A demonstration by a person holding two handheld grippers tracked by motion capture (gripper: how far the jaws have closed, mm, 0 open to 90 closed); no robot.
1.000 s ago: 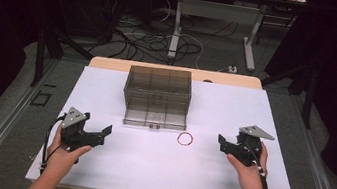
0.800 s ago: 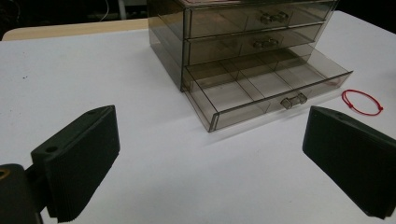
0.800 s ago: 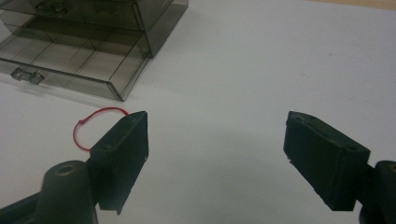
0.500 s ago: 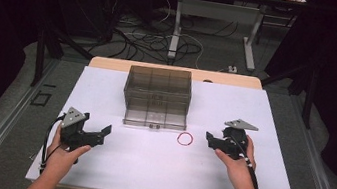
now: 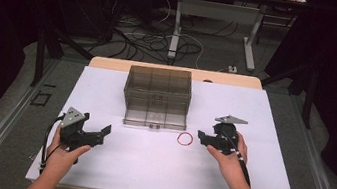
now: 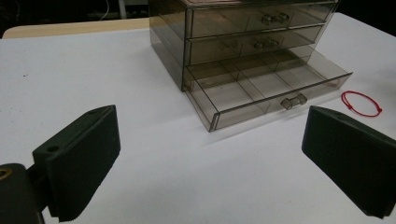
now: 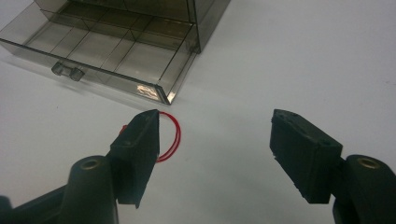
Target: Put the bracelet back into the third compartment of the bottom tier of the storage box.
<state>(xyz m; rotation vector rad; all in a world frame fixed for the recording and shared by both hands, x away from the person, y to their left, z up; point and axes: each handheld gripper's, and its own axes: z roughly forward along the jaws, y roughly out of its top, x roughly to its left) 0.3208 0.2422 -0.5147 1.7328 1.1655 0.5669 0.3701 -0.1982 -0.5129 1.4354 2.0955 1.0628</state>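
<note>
Likely the step in hand is picking up the red band [image 5: 184,138], which lies flat on the white table [image 5: 155,168] just in front of the drawer box [image 5: 157,95], at about four o'clock from its pulled-out bottom drawer [image 6: 268,88]. The right gripper [image 7: 215,149], jaws apart, hangs just beside it; better to centre over the loop, then press low before closing. The left gripper [image 6: 210,163] waits at eight o'clock, jaws wide apart. No writing is readable.
</note>
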